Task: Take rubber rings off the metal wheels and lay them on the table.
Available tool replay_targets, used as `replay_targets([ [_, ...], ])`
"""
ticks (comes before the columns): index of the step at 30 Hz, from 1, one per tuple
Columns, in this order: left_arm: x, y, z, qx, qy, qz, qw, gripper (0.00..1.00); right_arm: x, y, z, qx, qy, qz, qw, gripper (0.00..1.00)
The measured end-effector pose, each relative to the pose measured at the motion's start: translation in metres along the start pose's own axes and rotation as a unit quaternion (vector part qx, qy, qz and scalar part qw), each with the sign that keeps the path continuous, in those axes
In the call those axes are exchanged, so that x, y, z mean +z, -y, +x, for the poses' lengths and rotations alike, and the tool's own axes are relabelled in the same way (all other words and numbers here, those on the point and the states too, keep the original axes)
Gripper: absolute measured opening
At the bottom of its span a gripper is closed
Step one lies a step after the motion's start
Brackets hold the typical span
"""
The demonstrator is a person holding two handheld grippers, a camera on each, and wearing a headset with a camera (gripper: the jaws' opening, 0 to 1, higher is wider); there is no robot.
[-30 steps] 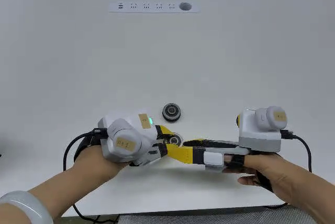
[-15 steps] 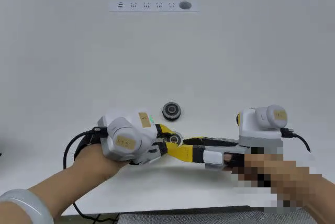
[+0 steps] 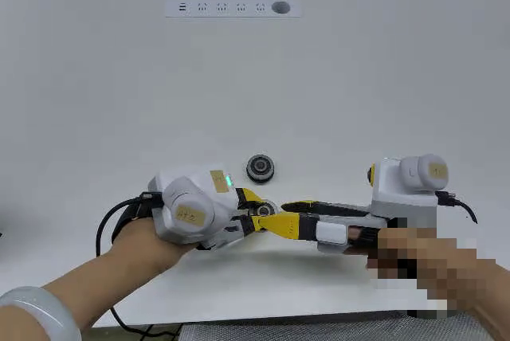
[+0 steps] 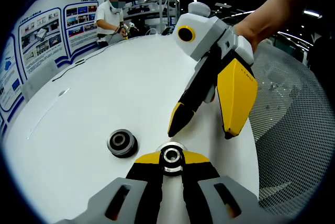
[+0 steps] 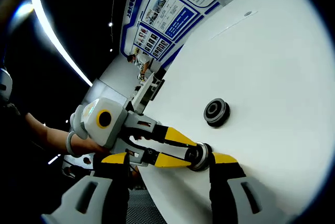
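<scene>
My left gripper (image 3: 256, 210) (image 4: 171, 162) is shut on a small metal wheel (image 3: 264, 213) (image 4: 171, 155) just above the white table. In the right gripper view the left gripper (image 5: 194, 155) holds this wheel (image 5: 203, 157), which shows a dark edge. My right gripper (image 3: 276, 214) (image 5: 168, 158) reaches in from the right and is open. One yellow jaw lies under the wheel and the black one beside it. The right gripper (image 4: 200, 132) hangs just beyond the wheel in the left gripper view. A second wheel with a black rubber ring (image 3: 260, 168) (image 4: 122, 143) (image 5: 216, 111) lies flat on the table behind.
A white power strip (image 3: 233, 8) lies at the far side of the table (image 3: 119, 102). Black cables trail from both grippers near the front edge (image 3: 239, 309). A person (image 4: 112, 17) stands far off in the left gripper view.
The right gripper has shifted a little to the right and upward, its jaws still at the held wheel. The left gripper and both wheels stay put.
</scene>
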State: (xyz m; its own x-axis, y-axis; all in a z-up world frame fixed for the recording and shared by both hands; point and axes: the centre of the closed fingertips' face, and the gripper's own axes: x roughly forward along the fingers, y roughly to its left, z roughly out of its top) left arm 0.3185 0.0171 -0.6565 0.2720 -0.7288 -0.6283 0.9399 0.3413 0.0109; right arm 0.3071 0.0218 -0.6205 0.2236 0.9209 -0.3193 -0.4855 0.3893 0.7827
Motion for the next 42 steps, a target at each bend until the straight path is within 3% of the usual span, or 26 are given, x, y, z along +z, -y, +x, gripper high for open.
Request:
replay_targets([
  [9,0.001,0.0,-0.001,-0.001,0.001,-0.001,1.0,0.12,0.003,0.001,0.014,0.002,-0.017,-0.016,0.9997,0.64],
  [17,0.001,0.001,-0.001,-0.001,0.002,-0.002,1.0,0.12,0.002,0.002,0.023,0.006,-0.052,-0.044,0.9976,0.65],
  [21,0.002,0.001,-0.001,-0.001,0.002,-0.001,1.0,0.12,-0.004,0.002,0.025,0.011,-0.083,-0.071,0.9939,0.66],
  [29,0.003,0.002,-0.001,-0.001,0.002,-0.001,1.0,0.12,-0.008,-0.001,0.022,0.016,-0.122,-0.094,0.988,0.67],
  [42,0.002,0.001,-0.001,0.0,0.002,-0.003,1.0,0.12,-0.018,0.0,0.01,0.012,-0.145,-0.104,0.984,0.65],
])
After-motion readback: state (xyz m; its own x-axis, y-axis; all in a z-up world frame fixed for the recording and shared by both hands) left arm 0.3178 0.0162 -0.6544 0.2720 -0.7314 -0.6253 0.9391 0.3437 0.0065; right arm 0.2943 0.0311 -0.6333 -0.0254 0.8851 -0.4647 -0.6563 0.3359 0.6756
